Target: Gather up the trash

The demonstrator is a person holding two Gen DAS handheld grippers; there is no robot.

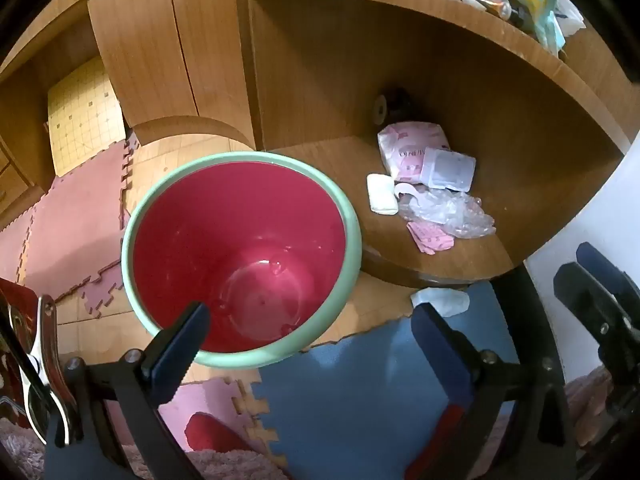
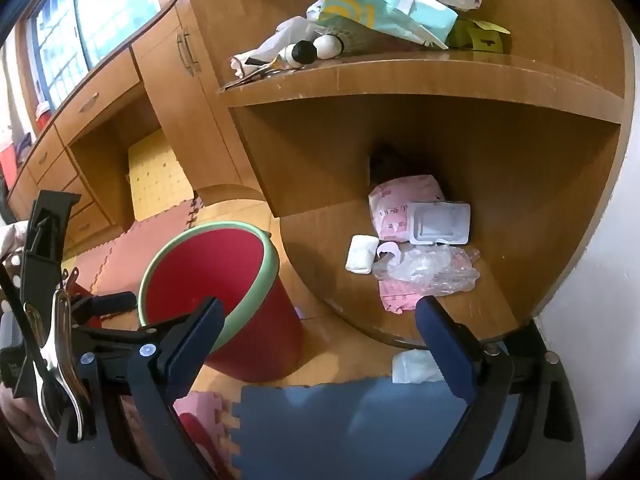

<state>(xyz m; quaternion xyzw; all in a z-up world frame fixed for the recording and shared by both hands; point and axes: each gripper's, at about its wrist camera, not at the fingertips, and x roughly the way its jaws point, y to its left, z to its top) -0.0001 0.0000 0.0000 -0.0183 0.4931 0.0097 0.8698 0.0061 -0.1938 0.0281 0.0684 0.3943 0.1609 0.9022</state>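
My left gripper (image 1: pixel 310 340) hangs with its jaws spread as wide as they go and nothing between them, pointing steeply down into the red bin (image 1: pixel 240 256), so this view alone shows me the smooth, glossy inside and its round bottom, which holds nothing I can make out. My right gripper (image 2: pixel 322 334) is just as wide open and holds nothing either; from its lower angle I see the bin (image 2: pixel 224 280) from the side instead, a tapered plastic bucket with a pale green rolled rim, standing on the floor just beside the curved wooden shelf (image 2: pixel 460 312). The trash lies in a loose cluster on that low shelf: a crinkled pink printed packet (image 2: pixel 394 208), a stiff clear plastic tray (image 2: pixel 438 224) leaning on it, a small white folded pad (image 2: pixel 362 254), and a wad of wrinkled clear film (image 2: pixel 428 270) over a torn pink wrapper (image 2: pixel 396 300). A pale crumpled tissue (image 2: pixel 414 364) sits on the floor below the shelf's edge, by the blue foam puzzle mat (image 2: pixel 340 432). Only the right view shows the upper shelf's clutter plainly, with a teal and white paper bag (image 2: pixel 384 8). The left view catches my right gripper at its far right edge.
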